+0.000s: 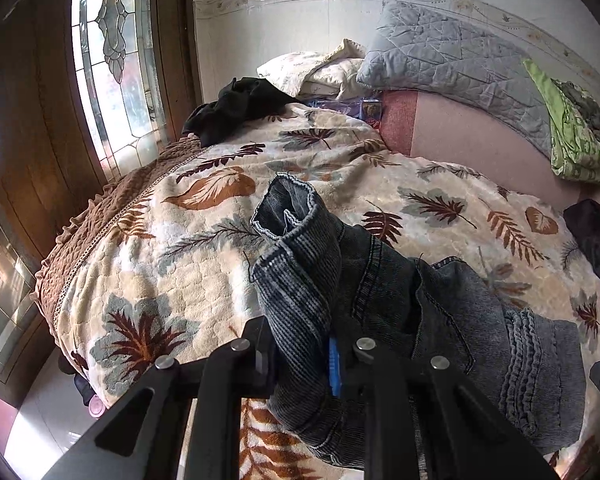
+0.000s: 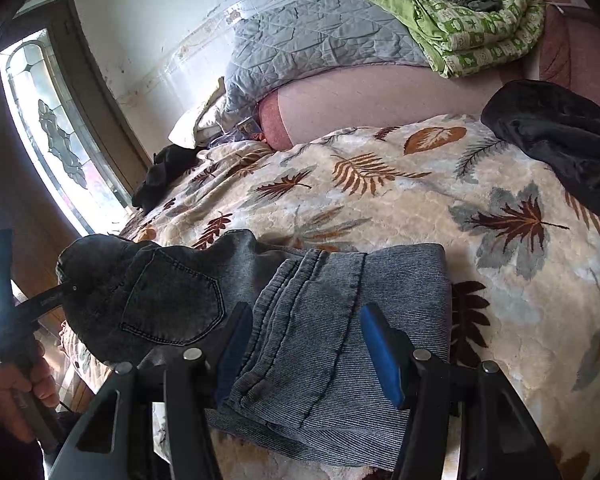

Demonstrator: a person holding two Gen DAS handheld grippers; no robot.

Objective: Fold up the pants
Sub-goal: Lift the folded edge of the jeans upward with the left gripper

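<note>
Left wrist view: the left tool [image 1: 300, 360] is clamped on a bunched fold of the dark grey jeans [image 1: 400, 300], with denim pinched between its black finger and the blue pad [image 1: 334, 368]. A cuffed leg end stands up above the tool, and the rest of the jeans trails right across the leaf-patterned blanket [image 1: 172, 240] on the bed. A black garment [image 1: 236, 108] lies near the pillows.

Right wrist view: the right tool [image 2: 306, 346] stands wide apart, its blue pads [image 2: 380, 356] either side of the folded jeans [image 2: 320, 320] lying on the blanket [image 2: 420, 184]. At the left, the left tool [image 2: 40, 300] lifts the pocket end. A folded green quilt [image 2: 480, 24] sits at the bed's far side.
</note>
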